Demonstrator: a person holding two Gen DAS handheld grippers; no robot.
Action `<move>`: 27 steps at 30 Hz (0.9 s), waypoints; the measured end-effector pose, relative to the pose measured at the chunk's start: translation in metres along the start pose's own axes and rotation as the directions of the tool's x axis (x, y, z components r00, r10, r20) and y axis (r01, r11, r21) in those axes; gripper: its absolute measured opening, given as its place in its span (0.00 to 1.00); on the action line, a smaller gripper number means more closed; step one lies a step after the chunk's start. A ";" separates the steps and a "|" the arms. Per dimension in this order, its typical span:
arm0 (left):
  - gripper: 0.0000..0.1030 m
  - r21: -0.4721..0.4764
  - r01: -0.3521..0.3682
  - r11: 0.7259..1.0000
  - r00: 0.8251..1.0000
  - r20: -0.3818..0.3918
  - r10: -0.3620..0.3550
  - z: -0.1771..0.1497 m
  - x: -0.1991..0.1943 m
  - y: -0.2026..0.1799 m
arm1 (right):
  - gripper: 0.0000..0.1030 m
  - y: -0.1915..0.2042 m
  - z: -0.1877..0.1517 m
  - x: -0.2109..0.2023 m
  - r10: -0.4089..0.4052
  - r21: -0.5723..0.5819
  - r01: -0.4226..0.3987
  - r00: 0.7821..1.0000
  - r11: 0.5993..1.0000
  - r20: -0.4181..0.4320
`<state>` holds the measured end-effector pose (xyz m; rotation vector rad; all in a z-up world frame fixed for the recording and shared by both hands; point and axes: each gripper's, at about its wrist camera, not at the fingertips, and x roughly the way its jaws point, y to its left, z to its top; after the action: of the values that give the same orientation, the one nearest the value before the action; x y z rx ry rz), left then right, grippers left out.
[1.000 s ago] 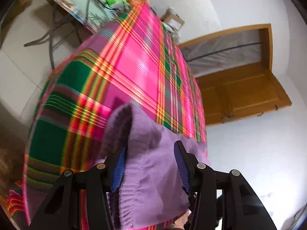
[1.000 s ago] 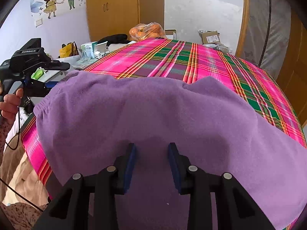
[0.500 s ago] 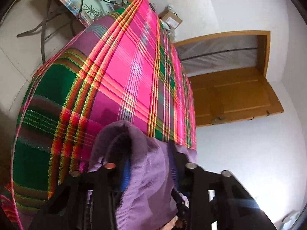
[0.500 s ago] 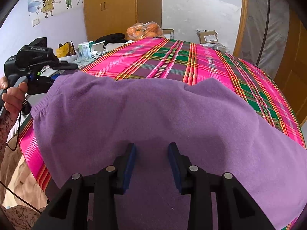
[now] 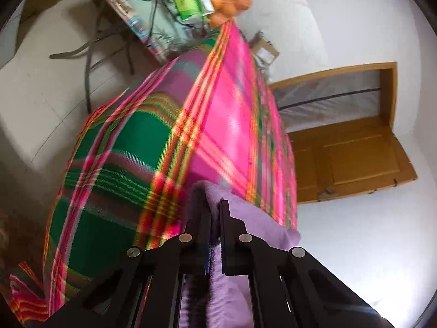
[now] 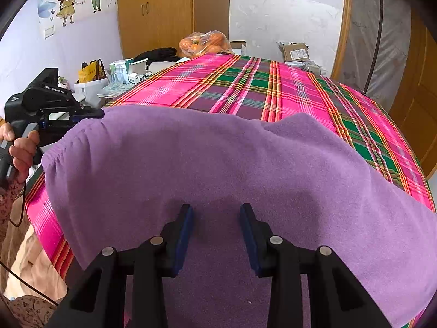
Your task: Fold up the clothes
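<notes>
Pinching a bunched fold at the corner of the purple fleece garment (image 5: 245, 218), the left gripper (image 5: 215, 213) has its jaws drawn nearly together, with the cloth squeezed between the two black fingers (image 5: 232, 235) and spilling out below them toward the camera. The garment (image 6: 218, 164) lies spread across the near end of a table covered with a pink, green and yellow plaid tablecloth (image 6: 245, 87), and its near edge hangs past the table's rim under the right gripper (image 6: 215, 218). That gripper hovers over the middle of the near part of the cloth with its jaws partly apart; the blue pads (image 6: 185, 235) face each other across a gap with only the flat surface of the fleece behind them, and nothing is caught between them. In the right wrist view the left gripper (image 6: 87, 114) appears at the garment's left corner, a black housing held by the person's hand (image 6: 21, 150), its tip at the gathered elastic edge of the cloth. A patterned sleeve (image 6: 8, 191) shows below that hand. At the far end of the table sits a clear bag of oranges (image 6: 204, 43), with small boxes (image 6: 128, 71) and a yellow bag (image 6: 91, 71) on a side surface to the left. A cardboard box (image 6: 296, 50) rests beyond the far right corner. Wooden wardrobe doors (image 6: 155, 11) and a cartoon wall sticker (image 6: 79, 0) stand behind.
</notes>
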<state>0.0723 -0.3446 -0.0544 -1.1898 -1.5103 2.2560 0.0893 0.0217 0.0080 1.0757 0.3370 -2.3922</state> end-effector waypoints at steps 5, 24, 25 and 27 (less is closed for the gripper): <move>0.06 0.002 -0.012 1.000 1.000 -0.008 0.012 0.001 0.004 -0.005 | 0.36 0.005 0.002 -0.005 0.057 -0.008 -0.056 0.998 0.998 0.026; 0.23 -0.066 -0.078 0.995 0.997 -0.010 0.077 -0.016 -0.017 -0.001 | 0.36 0.133 0.029 0.009 0.452 -0.305 -0.436 0.892 0.847 -0.022; 0.23 -0.068 -0.080 0.994 0.997 -0.010 0.080 -0.017 -0.017 -0.001 | 0.36 0.138 0.030 0.011 0.448 -0.315 -0.431 0.894 0.845 -0.020; 0.23 -0.072 -0.083 0.994 0.997 -0.012 0.082 -0.019 -0.017 0.001 | 0.36 0.145 0.031 0.012 0.442 -0.333 -0.422 0.897 0.843 -0.016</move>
<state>0.0974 -0.3408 -0.0492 -1.3037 -1.5808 2.2614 0.1393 -0.1180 0.0162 0.8177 0.4057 -1.8776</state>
